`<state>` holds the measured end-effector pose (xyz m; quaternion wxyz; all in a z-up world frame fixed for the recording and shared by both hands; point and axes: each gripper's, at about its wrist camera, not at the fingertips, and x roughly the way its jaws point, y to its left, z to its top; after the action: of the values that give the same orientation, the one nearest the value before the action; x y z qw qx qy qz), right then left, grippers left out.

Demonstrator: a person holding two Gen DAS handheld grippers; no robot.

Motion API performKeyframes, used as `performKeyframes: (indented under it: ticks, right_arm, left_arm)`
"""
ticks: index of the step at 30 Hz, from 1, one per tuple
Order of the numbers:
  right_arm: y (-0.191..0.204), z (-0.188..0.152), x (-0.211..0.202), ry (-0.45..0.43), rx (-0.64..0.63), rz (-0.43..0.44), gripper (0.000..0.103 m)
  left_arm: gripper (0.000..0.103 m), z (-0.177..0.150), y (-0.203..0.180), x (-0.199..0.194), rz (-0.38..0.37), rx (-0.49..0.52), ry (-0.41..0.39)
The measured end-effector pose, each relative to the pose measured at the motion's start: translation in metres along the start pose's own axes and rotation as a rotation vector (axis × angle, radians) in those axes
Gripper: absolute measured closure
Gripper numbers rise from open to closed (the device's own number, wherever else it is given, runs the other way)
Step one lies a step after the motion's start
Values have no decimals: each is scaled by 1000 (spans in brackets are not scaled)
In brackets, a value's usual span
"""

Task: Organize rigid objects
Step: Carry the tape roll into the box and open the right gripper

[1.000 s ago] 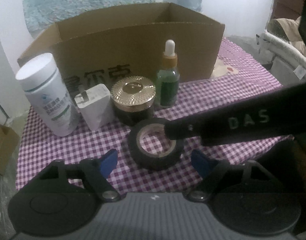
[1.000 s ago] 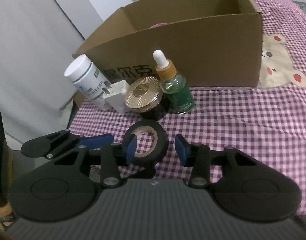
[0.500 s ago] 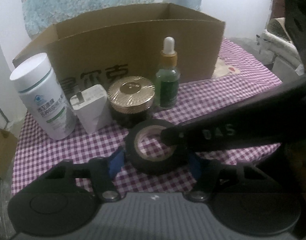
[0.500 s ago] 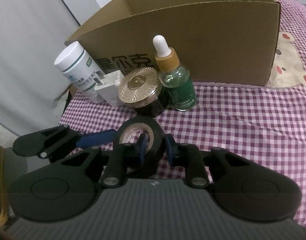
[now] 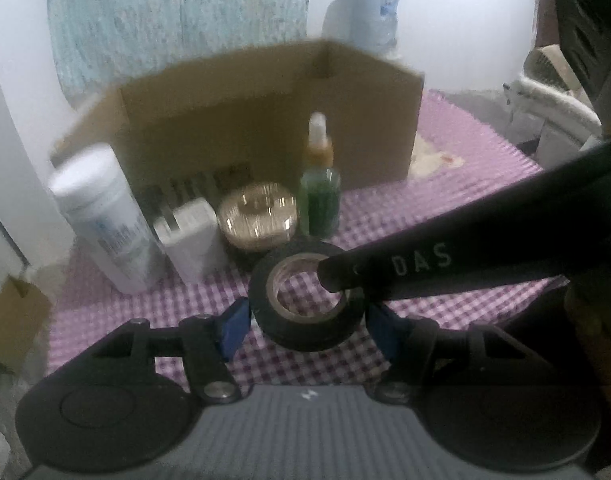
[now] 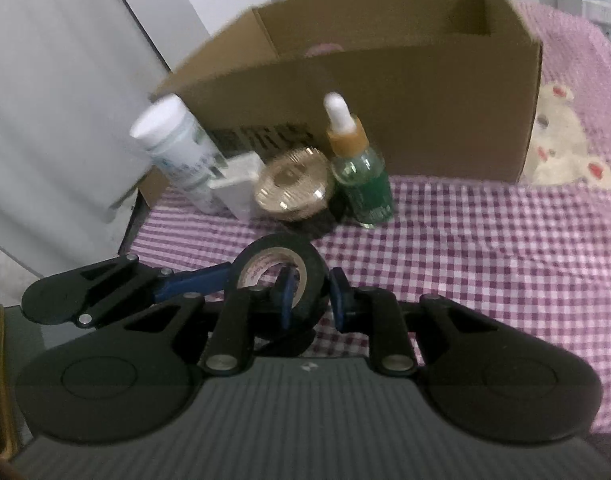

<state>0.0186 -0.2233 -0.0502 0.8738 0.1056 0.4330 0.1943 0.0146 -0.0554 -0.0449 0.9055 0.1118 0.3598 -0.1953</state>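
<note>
A black tape roll sits tilted between my two grippers, just above the checked cloth. My left gripper is shut on its outer rim, one blue pad on each side. My right gripper is shut on the roll's wall, one finger inside the hole and one outside; its black finger reaches in from the right. Behind stand a white bottle, a white charger, a gold-lidded jar and a green dropper bottle, in front of an open cardboard box.
The purple checked cloth with a bear print stretches to the right of the box. The table's left edge is close to the white bottle. A small brown box stands on the floor at the left.
Both grippers closed on the tape roll: the left around its outside, the right on its wall. The roll then tipped up and both views shifted and blurred.
</note>
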Motion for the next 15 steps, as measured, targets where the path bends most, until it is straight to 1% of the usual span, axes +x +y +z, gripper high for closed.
performKeyframes:
  ticks: [4, 7, 9, 12, 14, 15]
  right_arm:
    - [21, 14, -36, -88, -65, 7, 85]
    - [39, 35, -63, -181, -133, 16, 85]
    - [48, 54, -78, -235, -176, 25, 85]
    - [52, 88, -89, -278, -217, 38, 84]
    - [50, 115, -87, -271, -228, 43, 84]
    - [46, 130, -83, -254, -223, 45, 84]
  left_arm:
    - [38, 20, 0, -41, 64, 56, -107]
    - [38, 44, 6, -66, 115, 90, -189]
    - [38, 64, 14, -76, 129, 97, -224]
    - [38, 103, 33, -79, 111, 83, -227]
    - [38, 127, 45, -69, 83, 75, -197]
    - [38, 141, 54, -60, 63, 65, -165]
